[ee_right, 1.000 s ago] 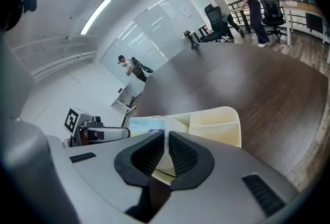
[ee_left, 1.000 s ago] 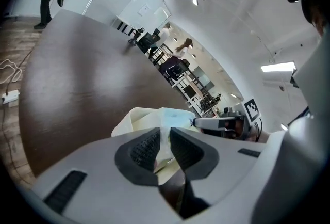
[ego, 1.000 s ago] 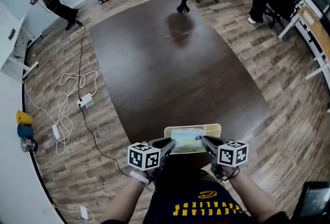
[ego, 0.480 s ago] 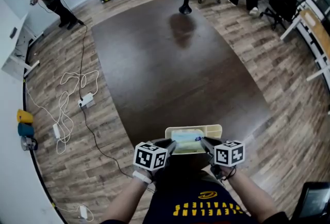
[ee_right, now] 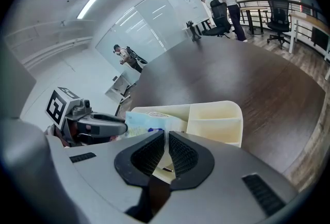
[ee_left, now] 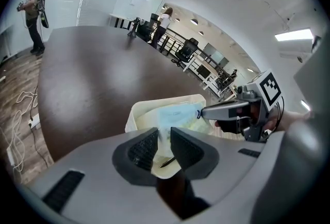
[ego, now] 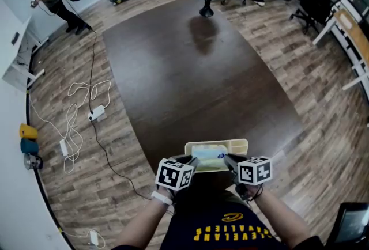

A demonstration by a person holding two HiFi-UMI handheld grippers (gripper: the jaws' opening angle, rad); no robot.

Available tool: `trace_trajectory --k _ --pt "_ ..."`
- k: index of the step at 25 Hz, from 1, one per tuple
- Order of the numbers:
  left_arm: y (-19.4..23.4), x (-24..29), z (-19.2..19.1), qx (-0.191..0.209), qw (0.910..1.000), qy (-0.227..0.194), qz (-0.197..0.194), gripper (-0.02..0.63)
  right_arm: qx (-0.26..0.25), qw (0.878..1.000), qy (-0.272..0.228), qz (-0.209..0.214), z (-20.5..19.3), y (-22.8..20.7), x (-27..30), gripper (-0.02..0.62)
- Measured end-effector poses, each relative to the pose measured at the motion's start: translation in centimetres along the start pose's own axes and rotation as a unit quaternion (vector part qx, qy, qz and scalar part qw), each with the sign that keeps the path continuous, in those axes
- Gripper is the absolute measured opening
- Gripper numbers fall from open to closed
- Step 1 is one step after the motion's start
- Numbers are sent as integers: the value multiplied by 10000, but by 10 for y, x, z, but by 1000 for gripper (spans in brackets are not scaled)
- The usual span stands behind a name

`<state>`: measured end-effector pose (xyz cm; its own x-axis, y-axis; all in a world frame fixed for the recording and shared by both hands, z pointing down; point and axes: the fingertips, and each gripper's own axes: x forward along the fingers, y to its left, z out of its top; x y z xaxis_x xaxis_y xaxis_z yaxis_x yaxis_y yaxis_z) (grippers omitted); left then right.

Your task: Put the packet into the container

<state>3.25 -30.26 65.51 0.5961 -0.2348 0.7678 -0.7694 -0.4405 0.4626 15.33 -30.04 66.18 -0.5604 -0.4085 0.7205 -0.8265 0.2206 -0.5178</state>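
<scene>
Item under inspection: the packet (ego: 208,156), pale blue and white, flat and thin. It lies across the larger compartment of the cream container (ego: 238,143), which stands at the near edge of the dark table (ego: 190,70). The smaller compartment, on the container's right side, shows nothing in it.

Left hand-held gripper (ee_left: 164,139): jaws drawn narrow, with the packet's left edge pinched between them, over the container's left rim. Right hand-held gripper (ee_right: 166,141): jaws almost together on a thin strip of the packet's right edge, above the container's near wall. The packet spans between the two grips, inside the container's outline.

Whether its underside already rests on the container floor cannot be settled from these views; it appears to sit at about rim level.

Handling assessment: the packet looks light and limp, a soft film pouch that sags and creases and is likely slippery on the surface. It is unlikely to be fragile. The sealed edge margins, where both grips now sit, are judged the right places to hold; a pinch at the middle would likely only buckle it.

Task standing: placement is judged near complete; release into the larger compartment is not yet done.
</scene>
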Motion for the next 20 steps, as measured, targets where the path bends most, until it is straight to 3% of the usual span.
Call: trace_trajectory --k 20 --pt "-9 3 3 77 9999 -27 -61 108 -314 9994 13 -169 7 8 0 60"
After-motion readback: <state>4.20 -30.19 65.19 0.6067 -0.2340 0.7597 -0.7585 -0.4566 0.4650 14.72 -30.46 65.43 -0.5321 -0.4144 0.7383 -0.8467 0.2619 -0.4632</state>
